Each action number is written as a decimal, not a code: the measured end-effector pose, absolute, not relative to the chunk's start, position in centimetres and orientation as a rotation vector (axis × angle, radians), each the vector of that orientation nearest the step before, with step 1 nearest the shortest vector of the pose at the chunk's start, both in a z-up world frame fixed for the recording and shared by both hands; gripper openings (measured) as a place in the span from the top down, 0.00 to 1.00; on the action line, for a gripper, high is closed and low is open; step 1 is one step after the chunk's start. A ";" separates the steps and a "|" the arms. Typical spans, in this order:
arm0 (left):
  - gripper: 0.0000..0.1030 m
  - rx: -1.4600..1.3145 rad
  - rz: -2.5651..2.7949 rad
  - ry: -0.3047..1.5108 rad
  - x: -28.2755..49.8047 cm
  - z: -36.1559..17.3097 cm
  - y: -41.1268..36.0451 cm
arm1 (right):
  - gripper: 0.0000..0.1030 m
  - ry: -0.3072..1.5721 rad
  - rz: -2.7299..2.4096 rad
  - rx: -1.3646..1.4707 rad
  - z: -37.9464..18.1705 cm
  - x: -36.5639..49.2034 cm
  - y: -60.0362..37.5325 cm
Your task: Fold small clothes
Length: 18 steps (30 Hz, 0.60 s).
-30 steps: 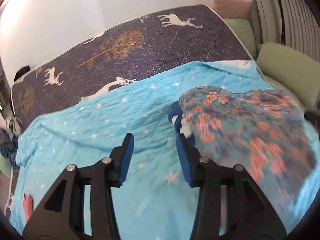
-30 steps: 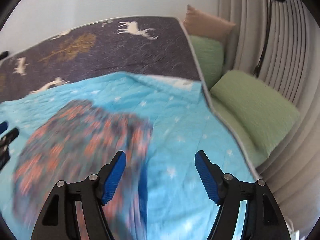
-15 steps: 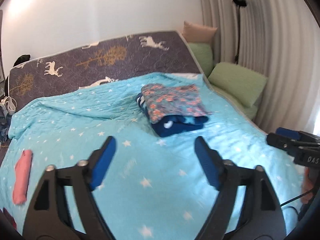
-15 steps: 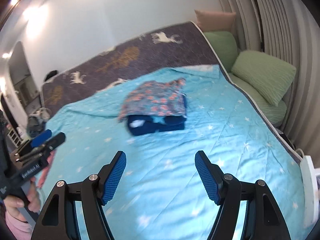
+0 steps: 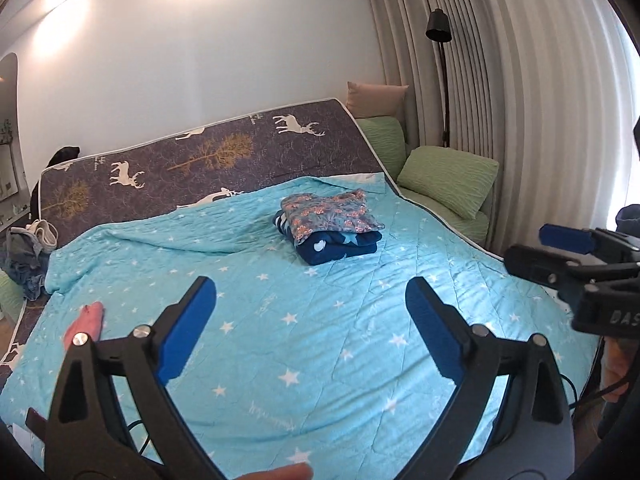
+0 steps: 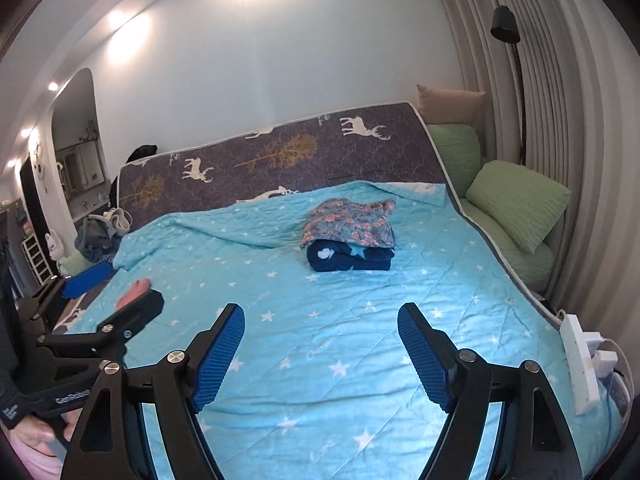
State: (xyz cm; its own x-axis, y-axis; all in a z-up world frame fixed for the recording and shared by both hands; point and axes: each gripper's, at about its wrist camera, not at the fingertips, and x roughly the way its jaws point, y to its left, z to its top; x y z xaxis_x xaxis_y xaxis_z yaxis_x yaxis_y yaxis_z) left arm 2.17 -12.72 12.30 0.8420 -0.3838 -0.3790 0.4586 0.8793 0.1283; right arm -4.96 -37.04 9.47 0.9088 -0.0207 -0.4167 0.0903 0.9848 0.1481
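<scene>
A folded floral garment [image 5: 332, 216] [image 6: 348, 224] lies on top of a folded navy garment [image 5: 340, 246] [image 6: 348, 258], far back on the turquoise star quilt [image 5: 320, 340] [image 6: 340, 340]. My left gripper [image 5: 310, 292] hangs well in front of the stack, its jaws opening with nothing between them. My right gripper [image 6: 322, 316] is also far back from the stack, jaws opening and empty. Each gripper shows at the edge of the other's view: the right gripper [image 5: 568, 248], the left gripper [image 6: 100, 292]. A small pink rolled cloth [image 5: 86, 320] [image 6: 134, 288] lies near the quilt's left edge.
A deer-print mattress [image 5: 200, 152] leans behind the quilt. Green pillows [image 5: 448, 180] and a black floor lamp [image 5: 438, 28] stand by the curtain on the right. A heap of clothes [image 6: 96, 236] sits at the bed's left. A white power strip [image 6: 580, 360] lies at the right edge.
Both grippers have pulled far back from the floral garment, which now rests folded on the navy one. The jaws of both stand wider than before.
</scene>
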 end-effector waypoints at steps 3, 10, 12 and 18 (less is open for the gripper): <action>0.07 0.207 -0.446 0.361 1.2 12.2 -12.1 | 0.19 0.417 -0.079 0.159 9.9 -6.5 -36.2; 0.07 0.193 -0.474 0.372 -0.1 11.9 -11.7 | 0.19 0.430 -0.191 0.156 9.8 -8.7 -35.1; 0.07 0.194 -0.480 0.370 -0.5 11.9 -11.8 | 0.18 0.435 -0.227 0.166 9.7 -9.4 -35.1; 0.07 0.196 -0.492 0.365 -1.4 12.0 -12.0 | 0.18 0.424 -0.261 0.182 9.6 -10.7 -35.2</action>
